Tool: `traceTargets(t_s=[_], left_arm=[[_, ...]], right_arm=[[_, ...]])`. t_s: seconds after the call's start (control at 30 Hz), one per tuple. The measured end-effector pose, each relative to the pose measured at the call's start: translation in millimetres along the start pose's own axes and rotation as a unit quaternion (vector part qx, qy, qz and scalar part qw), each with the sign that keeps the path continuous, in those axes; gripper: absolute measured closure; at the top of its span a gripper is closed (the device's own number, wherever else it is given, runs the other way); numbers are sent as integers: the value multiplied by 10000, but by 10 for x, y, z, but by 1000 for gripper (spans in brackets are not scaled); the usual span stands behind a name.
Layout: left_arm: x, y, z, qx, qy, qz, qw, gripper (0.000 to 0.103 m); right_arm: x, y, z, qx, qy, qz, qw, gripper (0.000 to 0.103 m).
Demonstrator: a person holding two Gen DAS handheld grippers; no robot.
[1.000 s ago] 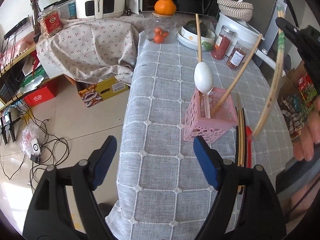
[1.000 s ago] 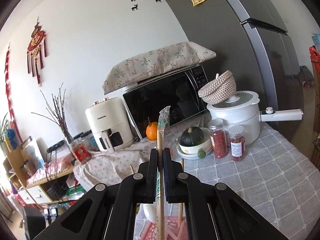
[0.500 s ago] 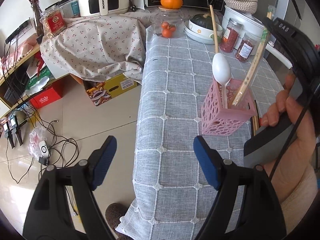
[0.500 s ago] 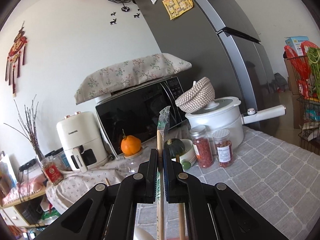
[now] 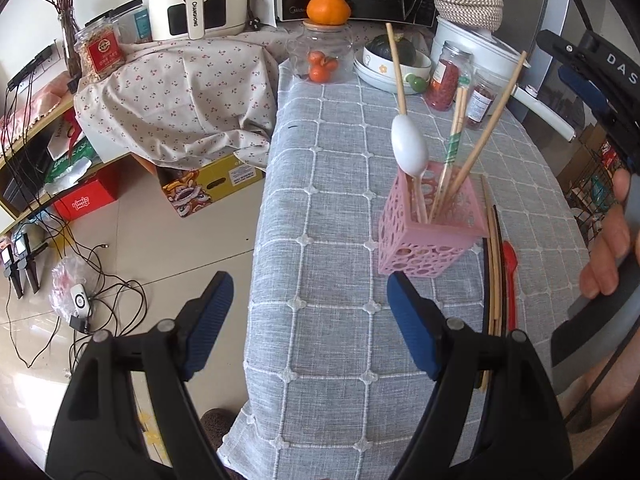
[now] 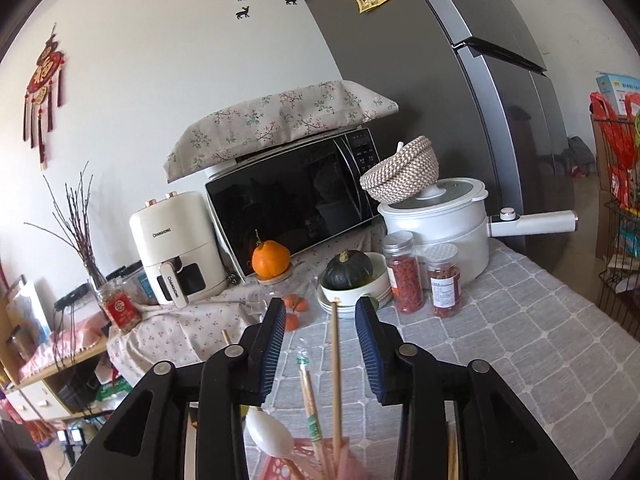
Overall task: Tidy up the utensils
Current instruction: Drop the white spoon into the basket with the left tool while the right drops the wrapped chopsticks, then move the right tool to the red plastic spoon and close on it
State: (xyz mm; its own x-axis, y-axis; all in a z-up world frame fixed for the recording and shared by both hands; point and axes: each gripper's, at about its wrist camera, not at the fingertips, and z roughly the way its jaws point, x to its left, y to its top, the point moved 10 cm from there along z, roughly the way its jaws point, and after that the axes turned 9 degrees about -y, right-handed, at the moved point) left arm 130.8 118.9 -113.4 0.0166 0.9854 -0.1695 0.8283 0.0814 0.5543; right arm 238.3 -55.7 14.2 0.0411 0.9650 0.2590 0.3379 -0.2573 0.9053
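Both hand-held grippers wide-jawed — wrapped chopsticks point(image 5: 453, 148) in pink holder point(image 5: 430, 236)

In the right wrist view the pink holder point(image 6: 304, 462) is cut off by the bottom edge, so only its rim shows, and the white spoon point(image 6: 269, 434) is partly behind the gripper frame. In the left wrist view the near ends of the loose chopsticks point(image 5: 493, 280) and the red utensil point(image 5: 510, 276) on the table point(image 5: 328, 208) run behind the left gripper point(image 5: 308, 322). The jar labels point(image 5: 478, 100) are too small to read, perhaps spices.
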Motion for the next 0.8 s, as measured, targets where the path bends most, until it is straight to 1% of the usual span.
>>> traceTargets(t_s=[0.03, 0.1, 0.13, 0.2, 0.3, 0.4, 0.53, 0.57, 0.67, 0.77, 0.8], left_arm=[[-49, -12, 8, 24, -31, 24, 10000, 23], [-139, -34, 21, 55, -87, 75, 9999, 23], [-192, -39, 27, 67, -140, 119, 9998, 23], [-304, -48, 38, 79, -211, 241, 9995, 22], [-434, -50, 51, 48, -216, 375, 9991, 21], [-576, -38, 61, -64, -366, 393, 9985, 21], [-755, -29, 112, -203, -595, 283, 9976, 19], [-804, -37, 139, -184, -641, 291, 9973, 19], [-882, -70, 246, -40, -681, 261, 9973, 19], [-869, -113, 350, 171, -610, 151, 9979, 19], [-861, -120, 374, 214, -590, 122, 9980, 19]], right_arm=[[-65, 30, -18, 76, -31, -115, 9999, 61], [-195, 53, -45, 293, -84, -376, 9988, 53], [-266, 50, -63, 401, -116, -501, 9979, 52], [-428, 14, -98, 618, -219, -732, 9952, 46], [-677, -88, -131, 987, -315, -902, 9905, 39], [-930, -256, -115, 1444, -433, -931, 9842, 37], [-1230, -551, -33, 2022, -595, -838, 9739, 35], [-1286, -634, -5, 2166, -618, -841, 9707, 35], [-1435, -932, 104, 2713, -744, -1001, 9544, 35], [-1518, -1218, 221, 3166, -798, -1171, 9379, 35], [-1536, -1333, 272, 3357, -805, -1228, 9305, 35]])
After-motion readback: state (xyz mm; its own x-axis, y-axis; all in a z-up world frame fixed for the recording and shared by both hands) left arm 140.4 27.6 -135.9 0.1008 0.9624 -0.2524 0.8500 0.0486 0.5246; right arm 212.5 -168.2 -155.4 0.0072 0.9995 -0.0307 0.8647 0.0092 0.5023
